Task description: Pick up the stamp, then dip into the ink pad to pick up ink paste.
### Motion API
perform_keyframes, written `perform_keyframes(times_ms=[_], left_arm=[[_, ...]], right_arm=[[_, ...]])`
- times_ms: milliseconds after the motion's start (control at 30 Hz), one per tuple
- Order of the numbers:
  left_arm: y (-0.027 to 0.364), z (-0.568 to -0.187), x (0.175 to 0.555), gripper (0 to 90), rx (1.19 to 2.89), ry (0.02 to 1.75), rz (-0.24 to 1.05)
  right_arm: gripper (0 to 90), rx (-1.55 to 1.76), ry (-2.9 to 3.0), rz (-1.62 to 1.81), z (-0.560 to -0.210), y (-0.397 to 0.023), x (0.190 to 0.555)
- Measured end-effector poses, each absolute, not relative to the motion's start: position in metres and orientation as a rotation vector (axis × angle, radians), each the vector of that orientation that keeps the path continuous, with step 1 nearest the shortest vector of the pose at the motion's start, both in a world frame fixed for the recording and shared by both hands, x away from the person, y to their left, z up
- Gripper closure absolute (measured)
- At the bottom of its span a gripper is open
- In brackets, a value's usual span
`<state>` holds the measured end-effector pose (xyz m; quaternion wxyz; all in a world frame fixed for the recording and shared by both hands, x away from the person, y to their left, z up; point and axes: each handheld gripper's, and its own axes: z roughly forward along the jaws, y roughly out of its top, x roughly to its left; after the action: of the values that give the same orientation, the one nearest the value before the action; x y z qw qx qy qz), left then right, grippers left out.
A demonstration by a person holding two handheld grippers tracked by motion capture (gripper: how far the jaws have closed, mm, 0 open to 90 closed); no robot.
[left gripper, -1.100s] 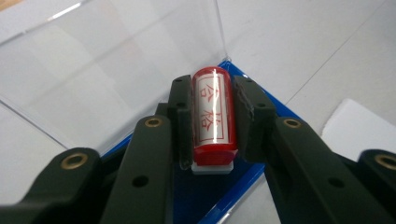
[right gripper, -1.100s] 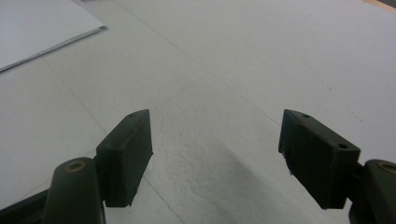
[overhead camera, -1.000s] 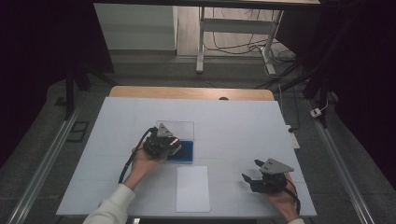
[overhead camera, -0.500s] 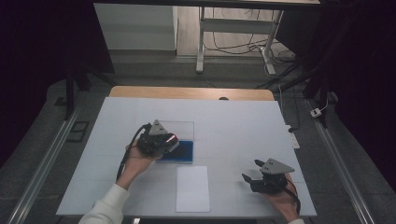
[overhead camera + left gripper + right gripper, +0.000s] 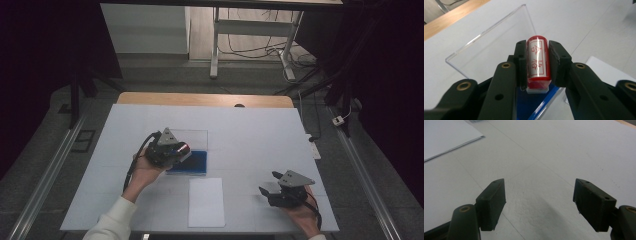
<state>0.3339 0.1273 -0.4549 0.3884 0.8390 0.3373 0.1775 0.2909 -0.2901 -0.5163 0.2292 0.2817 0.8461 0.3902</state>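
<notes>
Left gripper (image 5: 172, 151), mid-left of the high view, clamps a red stamp (image 5: 183, 148) above the blue ink pad (image 5: 195, 162); next likely the white paper (image 5: 206, 201) below, open table (image 5: 250, 135) around. Left gripper view: stamp centred between pads. Right gripper (image 5: 539, 202) gapes empty.

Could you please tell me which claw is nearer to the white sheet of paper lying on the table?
Left, narrowly. The left claw holds a red cylindrical stamp just beyond the white sheet of paper; the right claw rests open on the table, apart to the paper's right.
</notes>
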Motion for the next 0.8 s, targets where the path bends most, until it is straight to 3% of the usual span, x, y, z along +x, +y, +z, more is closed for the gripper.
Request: perform_keyframes(times_ms=[800], left_arm=[[0.123,-0.482,0.355,70.1,2.226,0.899,0.406]], right_arm=[[25.8,0.778,2.336,1.063,-0.518,-0.289,0.292]])
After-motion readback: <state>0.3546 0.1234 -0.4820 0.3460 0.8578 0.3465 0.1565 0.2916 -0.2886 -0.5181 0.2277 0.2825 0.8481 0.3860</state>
